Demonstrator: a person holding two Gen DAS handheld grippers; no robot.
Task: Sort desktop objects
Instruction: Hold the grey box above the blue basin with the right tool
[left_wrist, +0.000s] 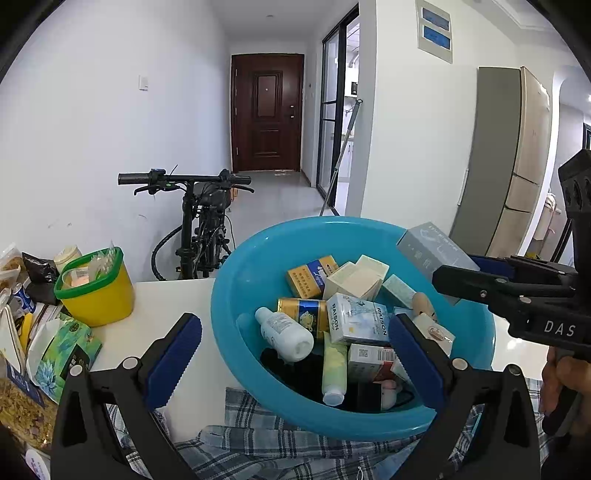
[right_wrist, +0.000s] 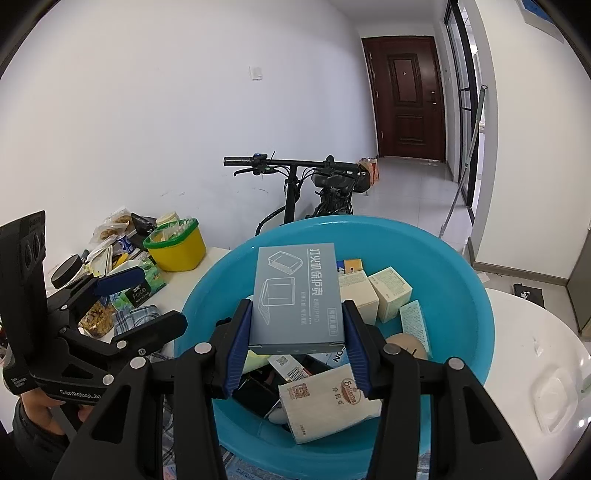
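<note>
Blue plastic, the basin (right_wrist: 461, 266) sits on the white worktop (right_wrist: 524, 332) directly below and ahead of both sets of fingers, and it is crowded with small goods: cream cartons (right_wrist: 389, 291), a white bottle (left_wrist: 284, 334), a gold can (left_wrist: 303, 312), a pale green tube (left_wrist: 334, 369), a RAISON box (left_wrist: 358, 319) and a tan packet (right_wrist: 325, 402) nearest the right fingers.

The right gripper (right_wrist: 298, 343) is clamped on a grey-blue box (right_wrist: 297, 295), its blue pads pressing the box's two long sides near the lower end. The box is held clear above the basin's contents, tilted with its printed face up. In the left view the same box appears at the far right rim of the basin, up and to the right of the left fingers.

The left gripper (left_wrist: 295, 354) is spread wide with nothing between its pads; one finger hangs outside the basin's near-left wall over a plaid cloth (left_wrist: 258, 435), the other over the inside.

Beyond the left fingers, to the left, stand a yellow tub with a green rim (left_wrist: 98, 291) and a heap of snack packets (left_wrist: 40, 354).

Judging by this, sorting is in its early part: one item is in hand, whether going in or coming out I cannot tell, and both the basin and the heap look unsorted.
</note>
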